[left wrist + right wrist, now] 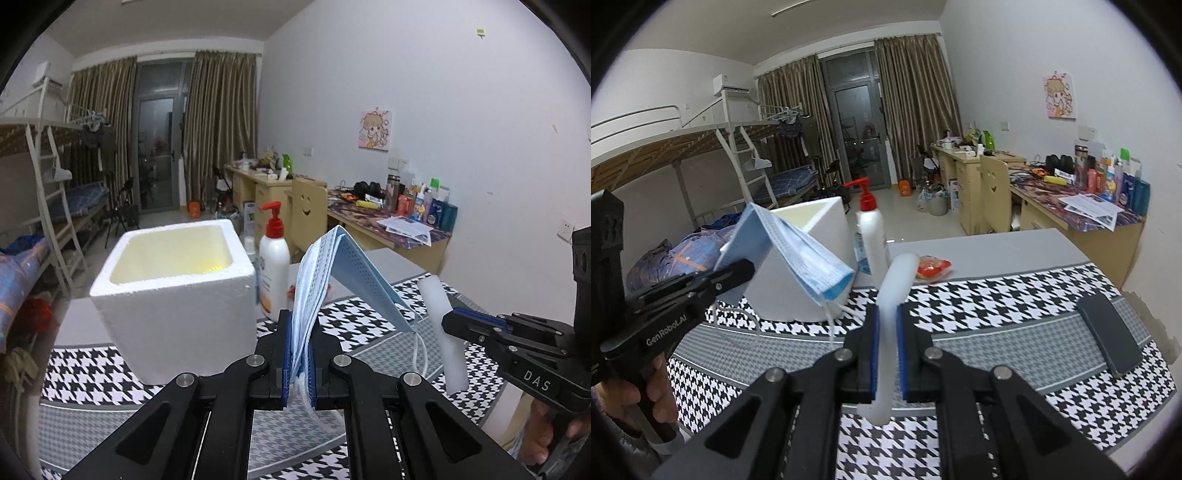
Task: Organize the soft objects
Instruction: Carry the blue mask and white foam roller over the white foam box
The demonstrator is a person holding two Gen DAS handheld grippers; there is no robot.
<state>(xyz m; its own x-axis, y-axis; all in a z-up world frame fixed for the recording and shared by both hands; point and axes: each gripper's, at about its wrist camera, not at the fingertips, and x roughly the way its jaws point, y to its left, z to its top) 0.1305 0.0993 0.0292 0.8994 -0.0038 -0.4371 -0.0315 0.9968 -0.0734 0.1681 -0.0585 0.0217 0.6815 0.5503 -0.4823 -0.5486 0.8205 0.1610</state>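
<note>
Left gripper [299, 354] clamped on stack of blue face masks [332, 273] raised above houndstooth-covered worktop [369, 325], right gripper [886, 354] pinching white foam strip [895, 291], white foam box [173, 284] near worktop's left edge, lotion pump bottle [274, 258] just beside it.

A stack of light blue face masks [343, 273] is bent over into a peak above the houndstooth cloth, one end pinched low between blue pads, the other end drooping with thin white ear loops dangling. A white foam strip [894, 295], soft and slightly curved, stands nearly upright, squeezed at its middle between a second pair of blue pads. An open white foam box [173, 280] stands upright on the cloth just beside the masks, its pale yellowish inside showing.
</note>
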